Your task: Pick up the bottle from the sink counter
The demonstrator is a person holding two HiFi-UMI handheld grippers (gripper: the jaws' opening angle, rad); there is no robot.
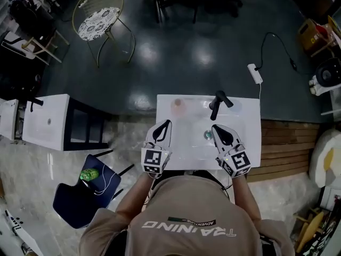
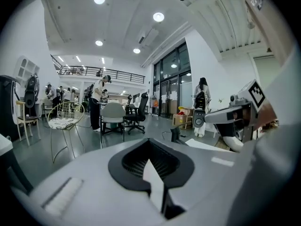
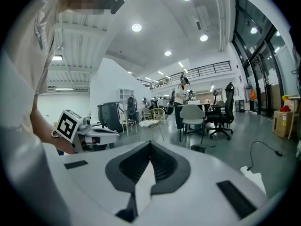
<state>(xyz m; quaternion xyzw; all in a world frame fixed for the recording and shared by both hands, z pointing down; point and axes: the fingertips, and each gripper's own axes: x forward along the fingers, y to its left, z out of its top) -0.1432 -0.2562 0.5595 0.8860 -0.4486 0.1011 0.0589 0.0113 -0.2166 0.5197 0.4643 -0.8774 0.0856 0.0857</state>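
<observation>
From above, a white sink counter [image 1: 248, 143] carries a black faucet [image 1: 217, 103] at its back edge and a drain [image 1: 208, 135] in the basin. A small pale pinkish thing [image 1: 178, 105], perhaps the bottle seen end-on, stands at the back left of the counter. My left gripper [image 1: 166, 123] hovers over the counter's left part, short of that thing, jaws together and empty. My right gripper [image 1: 216, 127] is over the basin beside the drain, jaws also together with nothing in them. Each gripper view shows its closed jaws, the left gripper [image 2: 149, 142] and the right gripper [image 3: 150, 145], and the room beyond.
A second white sink unit [image 1: 48, 121] stands to the left, a blue chair [image 1: 80, 196] with a green thing [image 1: 89, 174] near my left side. A wire chair [image 1: 99, 15], a power strip [image 1: 254, 72] and wooden boards [image 1: 287, 148] lie around.
</observation>
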